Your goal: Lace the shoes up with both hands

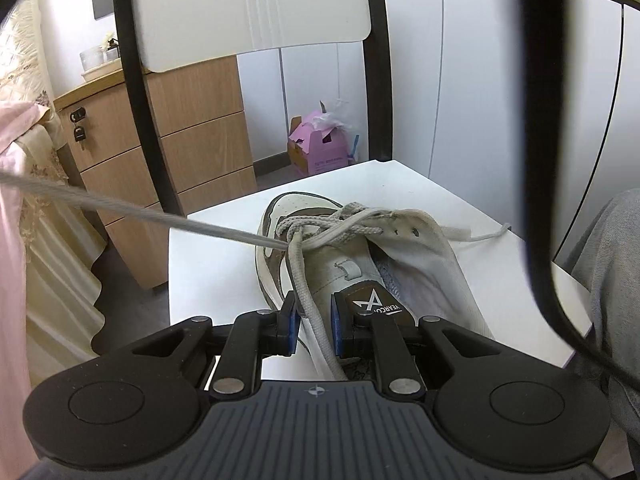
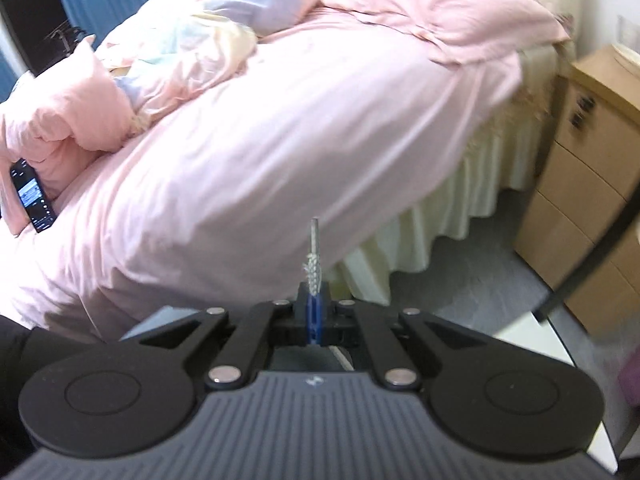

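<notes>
Here the shoe [image 1: 352, 264] lay on the white tabletop [image 1: 208, 280], its lower eyelets crossed with the lace [image 1: 308, 280], the upper ones bare. The left tool [image 1: 314, 326] stood agape around a slack strand, pinching nothing. The right tool [image 2: 314, 312] was clamped on the lace's frayed tip [image 2: 313, 256], drawing that end taut. Soft and limp, the lace probably handled best by its stiff tip; the shoe looked light enough to slide.

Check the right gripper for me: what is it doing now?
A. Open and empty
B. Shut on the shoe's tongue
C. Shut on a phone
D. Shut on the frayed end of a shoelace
D: the right gripper has its blue pads pressed together, with the frayed lace tip sticking out beyond them.
</notes>
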A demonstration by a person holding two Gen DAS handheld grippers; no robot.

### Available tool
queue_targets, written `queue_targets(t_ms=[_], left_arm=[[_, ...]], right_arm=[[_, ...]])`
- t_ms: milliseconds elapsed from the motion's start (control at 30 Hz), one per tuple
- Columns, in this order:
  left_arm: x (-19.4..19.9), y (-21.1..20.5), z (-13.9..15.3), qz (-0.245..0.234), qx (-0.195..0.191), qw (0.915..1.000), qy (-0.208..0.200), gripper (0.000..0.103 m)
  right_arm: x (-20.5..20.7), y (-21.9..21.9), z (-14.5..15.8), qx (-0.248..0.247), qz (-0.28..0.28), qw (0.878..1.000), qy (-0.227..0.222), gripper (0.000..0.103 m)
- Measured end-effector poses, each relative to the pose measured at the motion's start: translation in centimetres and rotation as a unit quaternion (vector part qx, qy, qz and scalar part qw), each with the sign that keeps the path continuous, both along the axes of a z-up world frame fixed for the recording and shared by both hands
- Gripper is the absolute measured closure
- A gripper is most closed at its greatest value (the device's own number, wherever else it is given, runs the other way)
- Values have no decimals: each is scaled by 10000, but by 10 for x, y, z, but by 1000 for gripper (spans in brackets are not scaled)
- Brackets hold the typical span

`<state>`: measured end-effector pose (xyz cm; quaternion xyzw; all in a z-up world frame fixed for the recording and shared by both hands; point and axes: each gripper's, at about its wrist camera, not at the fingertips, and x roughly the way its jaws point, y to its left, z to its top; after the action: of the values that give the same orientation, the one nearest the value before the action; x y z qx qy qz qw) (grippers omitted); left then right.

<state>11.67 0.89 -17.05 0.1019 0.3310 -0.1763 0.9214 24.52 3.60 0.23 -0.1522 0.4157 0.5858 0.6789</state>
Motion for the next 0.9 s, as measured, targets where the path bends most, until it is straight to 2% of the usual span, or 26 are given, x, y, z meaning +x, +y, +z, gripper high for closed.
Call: queue_targets(t_ms=[133,200,233,267,333,467,567,700,800,900], left_arm=[[1,1,0,17,-50,10000,21,86],[1,3,-1,36,-90,9999,36,86],[1,3,-1,35,-93,9999,36,85],[2,3,-1,34,-95,9999,38,85],[3,4,0,49,-134,9999,59,85],[4,5,0,89,-199,9997,98,83],[5,6,1,133,-262,9995,131,81],[7,11,2,234,-443,9984,249,79],[9,13,3,329,-508,9977,315,74],[10,14,5,453,-555,9968,355,68]], right_arm=[[-2,12,-8,-133,16,9999,-35,100],[-4,15,-11,-192,-10,9998,-85,96],[-3,15,-12,-195,-49,9997,-140,89],[-2,13,-11,-167,-114,9997,-159,59],[0,8,-8,-61,-259,9995,-184,23],[-3,0,-2,51,-345,9989,-310,21],[-6,-20,4,128,-649,9965,-520,12],[-10,-47,11,239,-1073,9908,-791,11],[-16,-75,10,385,-1498,9835,-941,9],[-27,-116,1,617,-2170,9694,-965,2]])
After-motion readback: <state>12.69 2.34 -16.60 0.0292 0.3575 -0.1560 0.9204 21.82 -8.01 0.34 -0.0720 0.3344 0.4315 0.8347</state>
